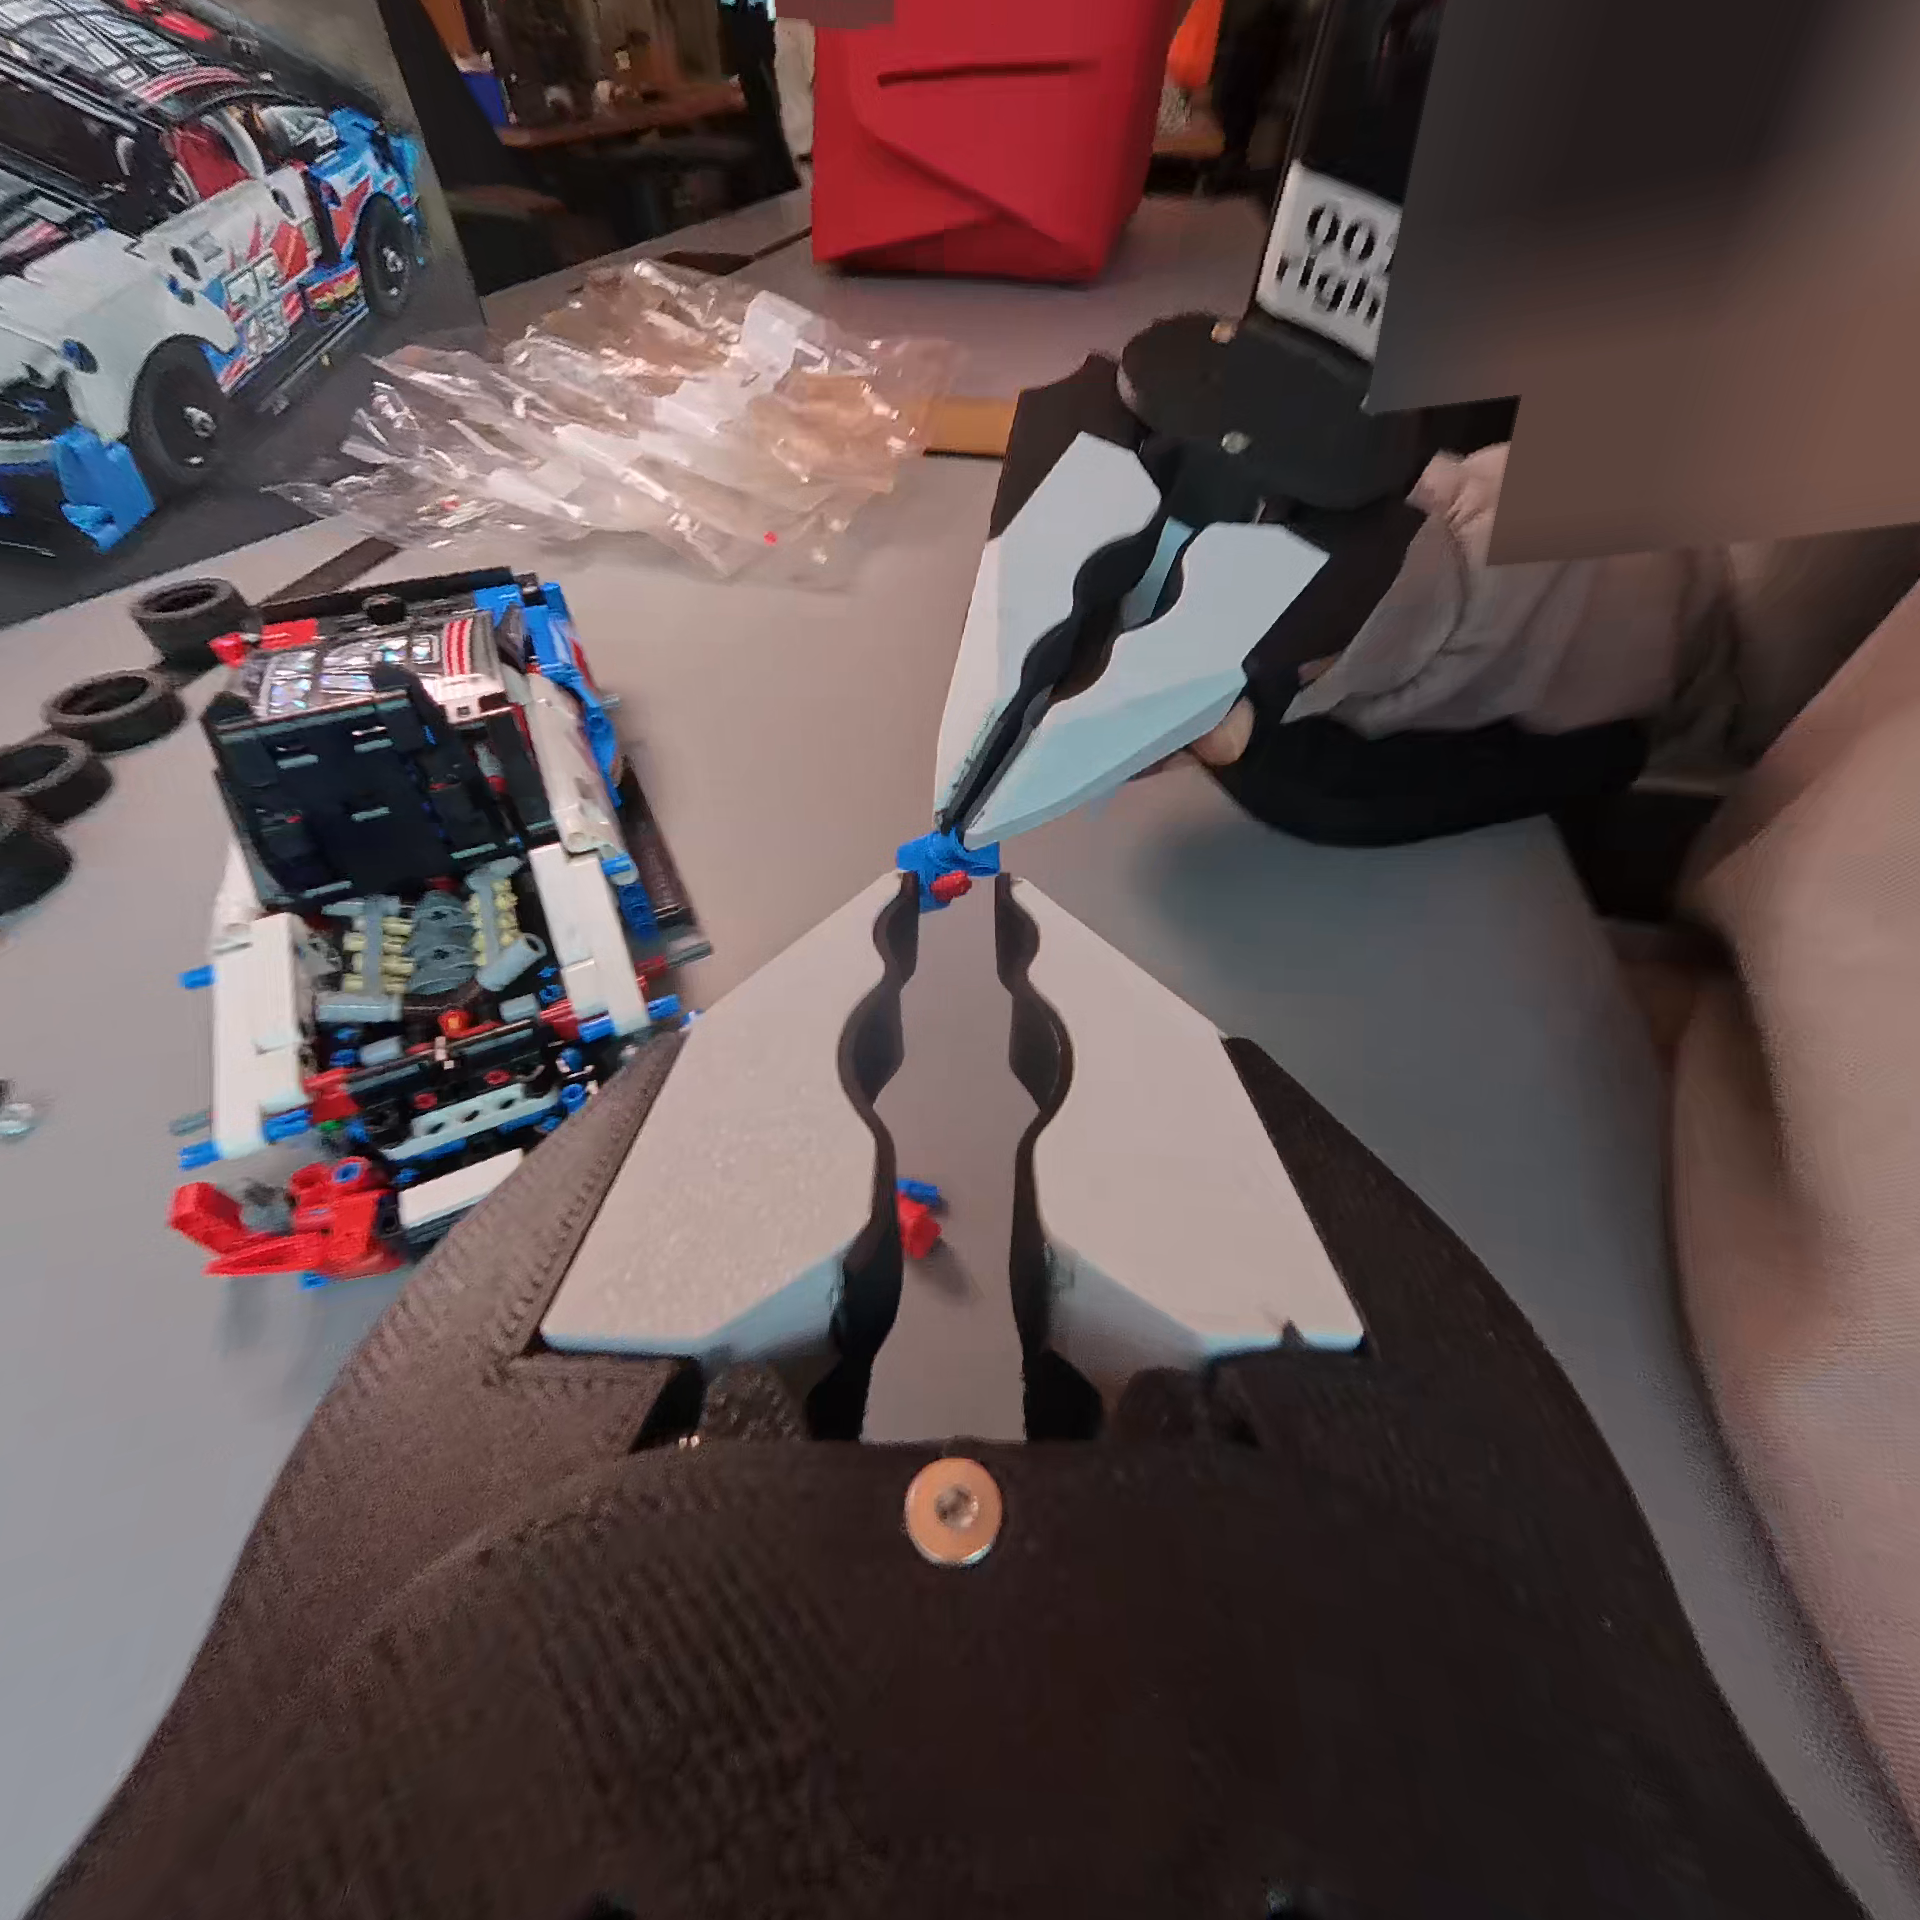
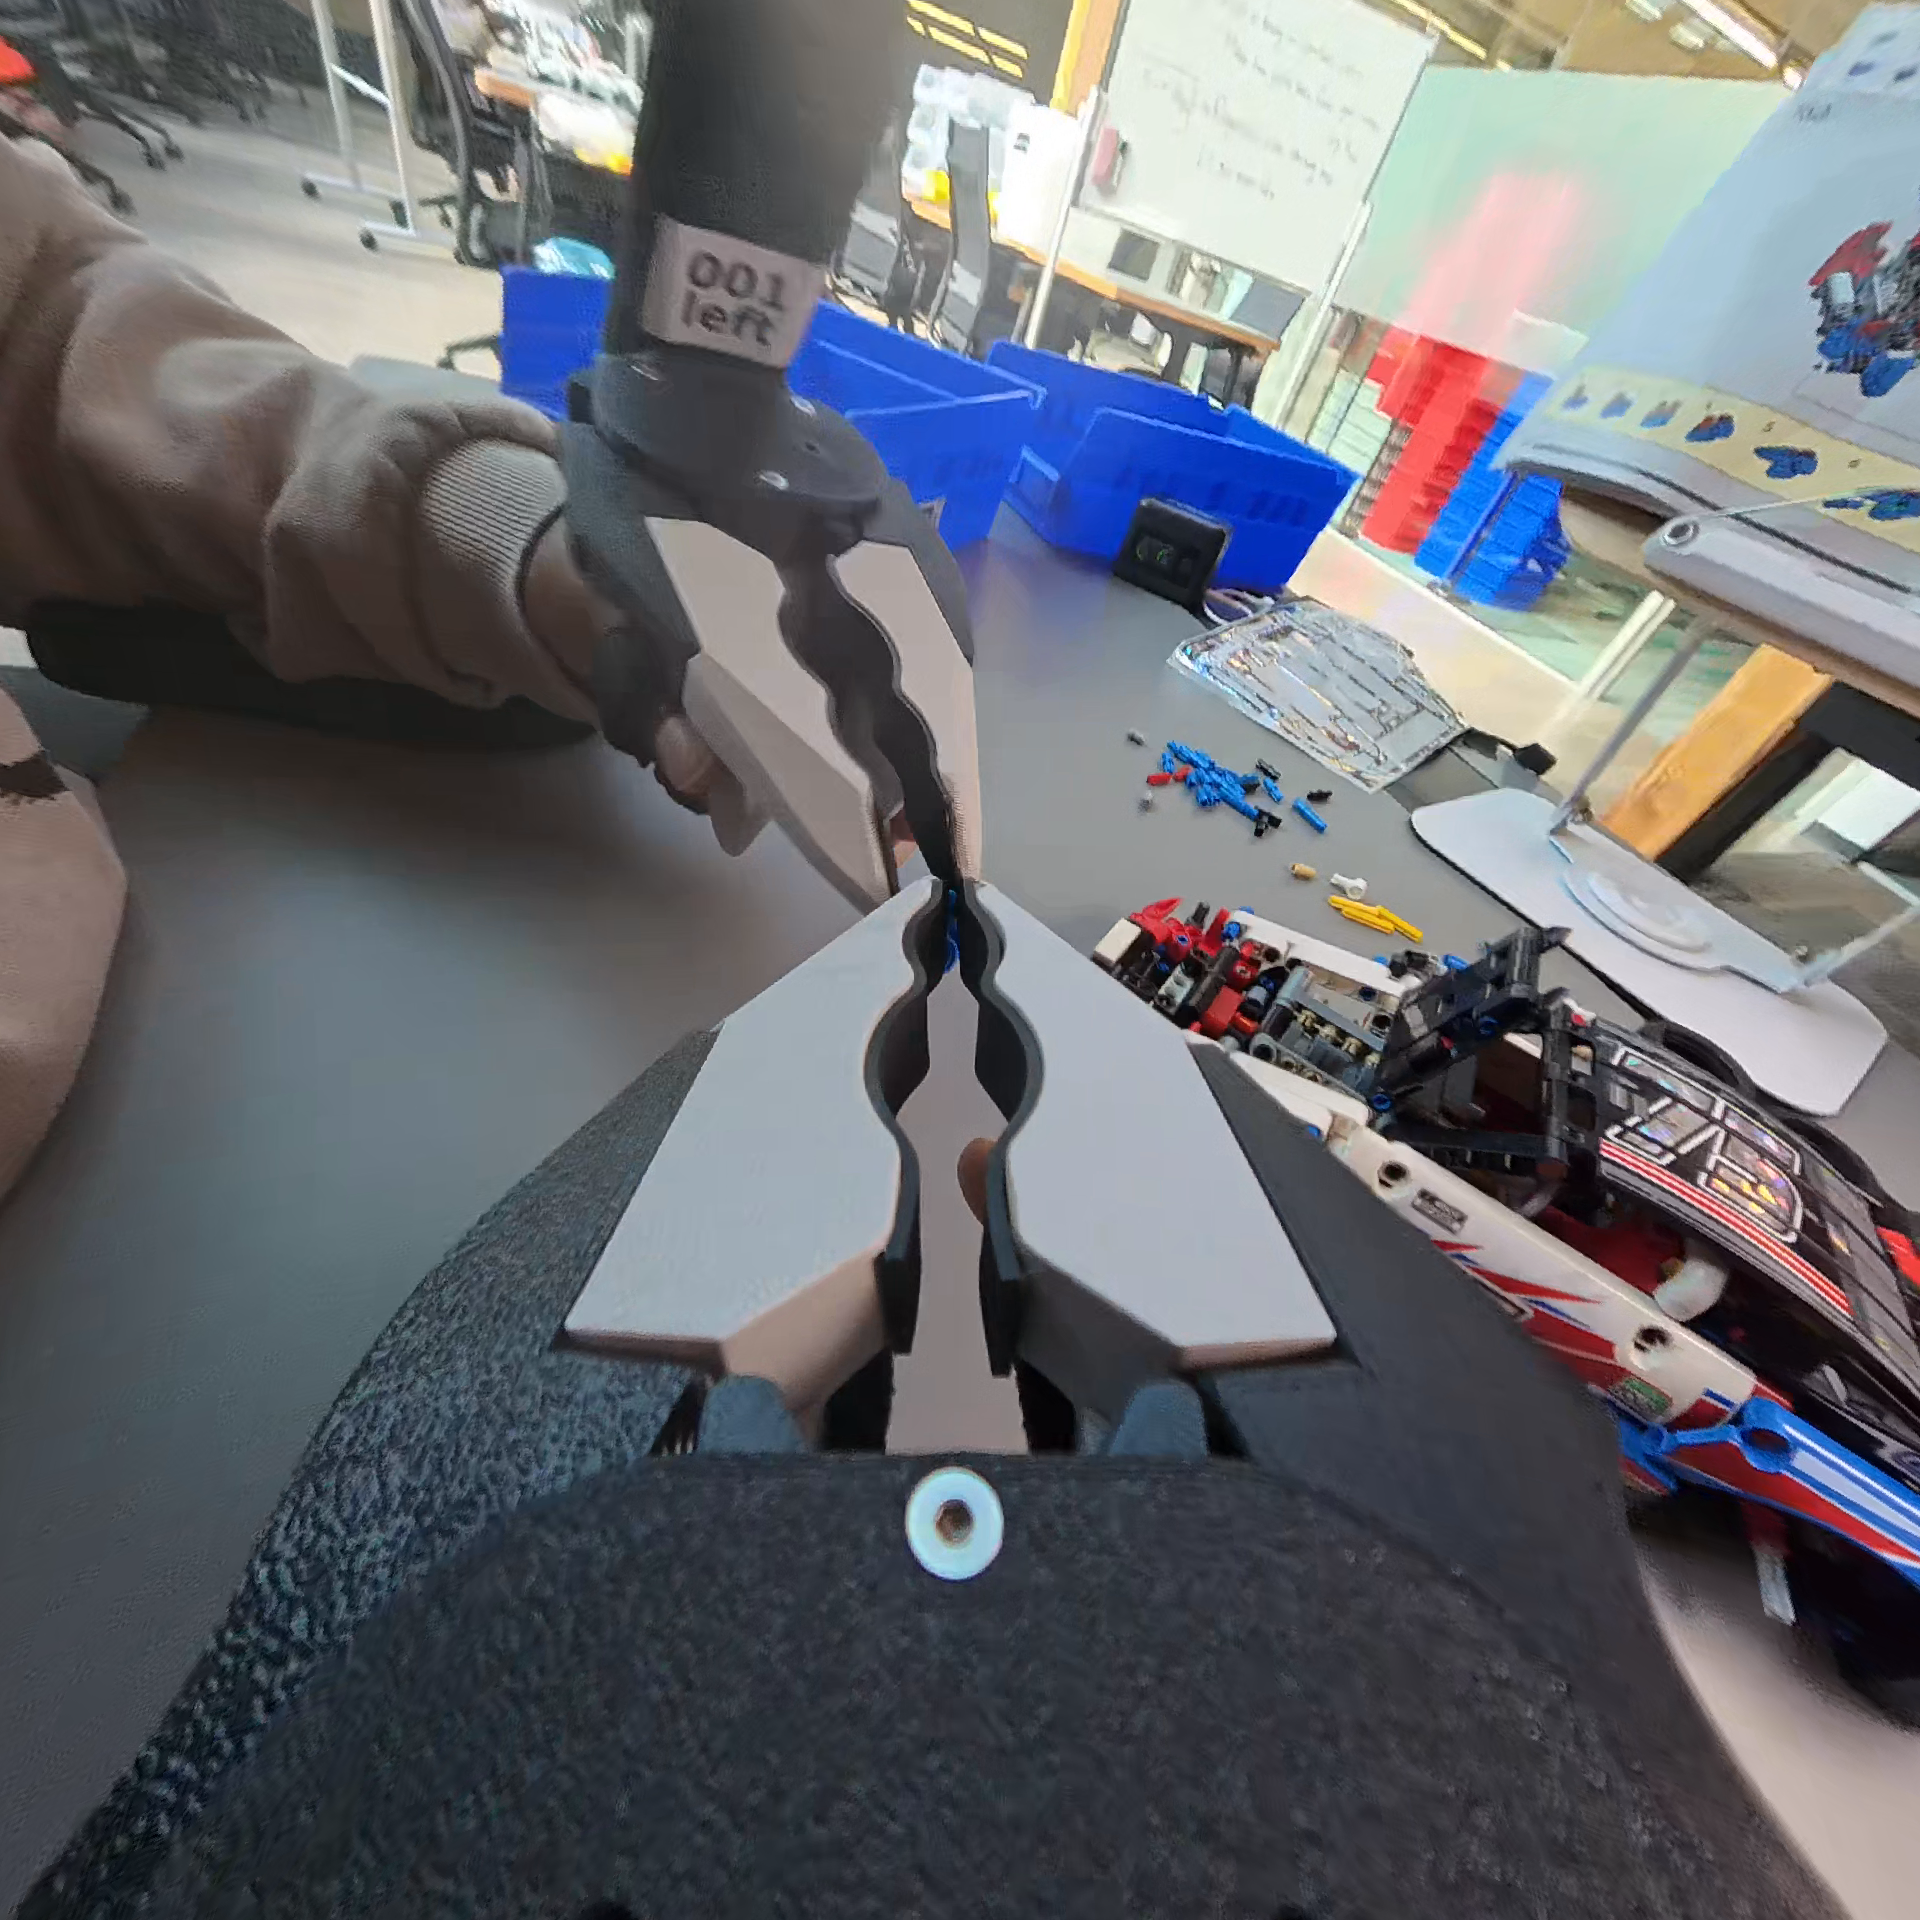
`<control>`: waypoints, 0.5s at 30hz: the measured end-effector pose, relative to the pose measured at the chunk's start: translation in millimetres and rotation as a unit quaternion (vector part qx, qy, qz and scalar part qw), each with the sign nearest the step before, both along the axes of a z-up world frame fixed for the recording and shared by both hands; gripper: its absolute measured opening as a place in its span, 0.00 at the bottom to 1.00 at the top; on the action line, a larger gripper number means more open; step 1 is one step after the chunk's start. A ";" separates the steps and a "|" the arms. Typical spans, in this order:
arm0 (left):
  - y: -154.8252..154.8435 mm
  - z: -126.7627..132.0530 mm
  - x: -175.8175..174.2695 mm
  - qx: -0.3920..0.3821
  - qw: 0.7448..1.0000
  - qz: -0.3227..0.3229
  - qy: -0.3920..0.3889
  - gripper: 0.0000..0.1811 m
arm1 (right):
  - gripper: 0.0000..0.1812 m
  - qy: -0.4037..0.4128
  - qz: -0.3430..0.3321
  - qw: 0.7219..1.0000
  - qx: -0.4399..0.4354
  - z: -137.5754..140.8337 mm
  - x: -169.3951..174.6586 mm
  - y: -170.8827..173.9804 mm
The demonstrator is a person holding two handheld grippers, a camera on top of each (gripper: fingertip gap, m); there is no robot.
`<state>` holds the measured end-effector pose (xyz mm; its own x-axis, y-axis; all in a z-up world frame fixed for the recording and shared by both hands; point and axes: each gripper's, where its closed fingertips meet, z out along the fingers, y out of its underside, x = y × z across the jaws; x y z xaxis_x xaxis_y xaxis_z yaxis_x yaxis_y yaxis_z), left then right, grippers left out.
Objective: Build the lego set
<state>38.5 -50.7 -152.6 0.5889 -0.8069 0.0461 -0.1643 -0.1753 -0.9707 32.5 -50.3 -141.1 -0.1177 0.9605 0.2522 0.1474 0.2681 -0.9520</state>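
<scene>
A small blue piece (image 1: pixel 940 854) with a red pin (image 1: pixel 951 886) is held in the air between both grippers. My left gripper (image 1: pixel 951 883) has its tips narrowly apart, closed on the piece's lower end. My right gripper (image 2: pixel 951 896) is shut on the same blue piece (image 2: pixel 950 925); in the left wrist view it comes down from the upper right (image 1: pixel 951 831). The left gripper shows in the right wrist view (image 2: pixel 920 857). The part-built white, blue and red car (image 1: pixel 416 883) lies on the grey table to the left, also in the right wrist view (image 2: pixel 1558 1143).
Black tyres (image 1: pixel 114 707), a red sub-assembly (image 1: pixel 291 1226) and a small red-and-blue piece (image 1: pixel 914 1221) lie on the table. Clear bags (image 1: pixel 644 416), a red bin (image 1: pixel 987 135) and the car box (image 1: pixel 187 260) stand behind. Loose blue pins (image 2: pixel 1226 784), yellow pieces (image 2: pixel 1371 920), a booklet stand (image 2: pixel 1662 935). My left and right fingertips are right by each other.
</scene>
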 end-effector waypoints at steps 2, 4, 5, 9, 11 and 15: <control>-3.7 9.6 -1.7 -0.059 0.994 -0.026 -0.092 0.00 | 0.00 0.016 0.004 1.000 0.000 3.7 1.4 0.0; 0.4 9.0 -7.5 -0.063 0.992 -0.018 -0.106 0.00 | 0.00 0.022 0.001 1.000 -0.015 4.7 1.1 2.3; 1.4 7.9 -9.0 -0.053 0.994 -0.014 -0.097 0.00 | 0.00 0.029 0.004 0.999 -0.024 6.4 1.7 2.6; 0.4 17.7 -10.2 -0.144 0.964 -0.047 -0.218 0.07 | 0.00 0.086 0.043 0.994 -0.045 26.5 8.3 -6.8; -7.8 27.4 -5.6 -0.237 0.909 -0.111 -0.324 0.14 | 0.00 0.103 0.073 0.991 -0.032 33.2 10.6 -18.9; -28.5 46.8 8.7 -0.322 0.817 -0.219 -0.426 0.16 | 0.00 0.122 0.112 0.986 0.008 41.2 13.6 -39.6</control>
<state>47.2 -79.3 -105.8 -0.2167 -0.5781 0.7867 0.3376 -0.8005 -0.4952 46.1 -89.9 -99.9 -0.2594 0.9131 0.3144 -0.1505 0.2834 -0.9471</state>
